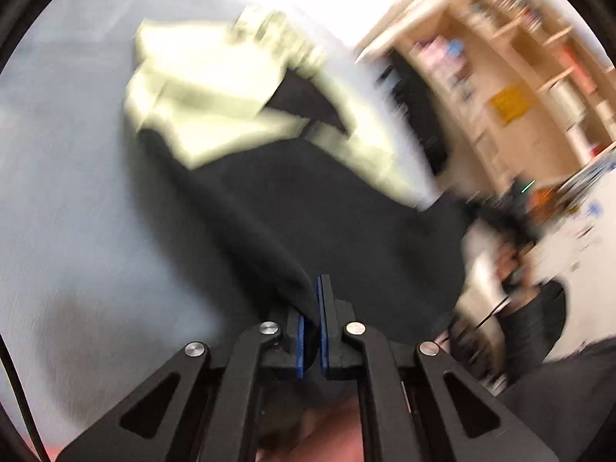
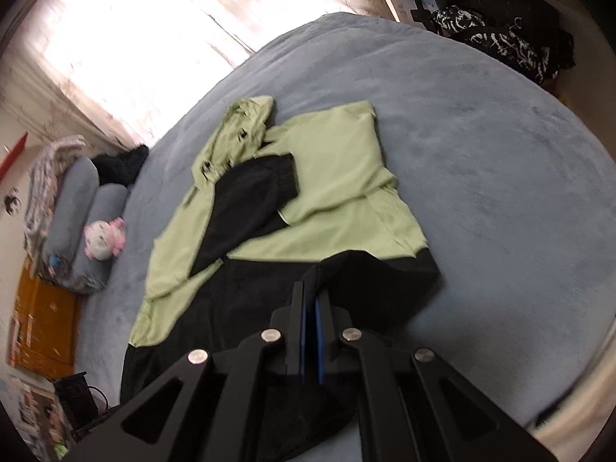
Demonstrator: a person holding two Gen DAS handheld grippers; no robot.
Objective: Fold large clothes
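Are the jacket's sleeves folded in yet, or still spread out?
Folded in. In the right wrist view both sleeves lie across the chest of the green-and-black jacket on the blue bed.

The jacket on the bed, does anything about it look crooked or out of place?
The jacket lies askew on the blue bedspread. One black-cuffed sleeve is folded across the green chest at a slant, and the hood sits bunched rather than flat. Nothing looks damaged.

No readable text, box print too blurred
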